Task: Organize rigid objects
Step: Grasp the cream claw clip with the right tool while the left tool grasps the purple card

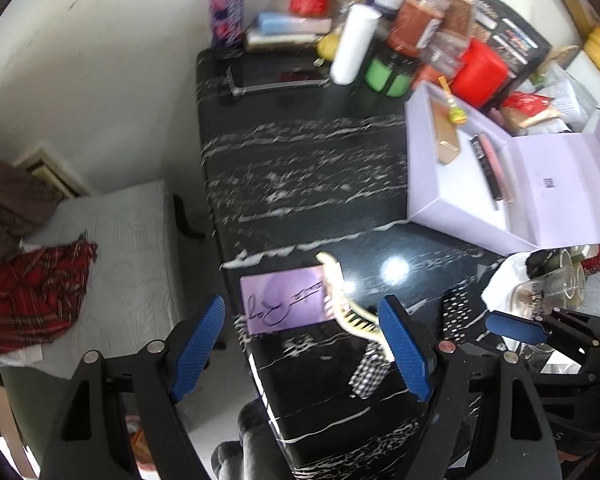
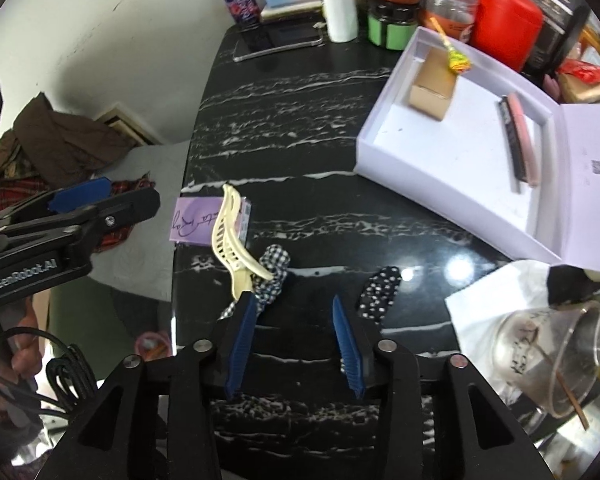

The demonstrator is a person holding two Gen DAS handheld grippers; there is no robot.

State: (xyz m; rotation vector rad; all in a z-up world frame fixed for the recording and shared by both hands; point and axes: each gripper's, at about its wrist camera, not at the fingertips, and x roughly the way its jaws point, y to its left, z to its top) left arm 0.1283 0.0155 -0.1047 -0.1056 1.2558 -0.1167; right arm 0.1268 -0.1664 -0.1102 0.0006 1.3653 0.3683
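A cream hair clip lies near the table's left edge, overlapping a purple card and touching a checked cloth. Right gripper hangs partly open, empty; left gripper wide open, empty. White box far right.

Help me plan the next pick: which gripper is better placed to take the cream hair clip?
Probably the left gripper: its open jaws already frame the cream hair clip where it lies partly on the purple card. The right gripper is open over bare tabletop, the clip off to its left.
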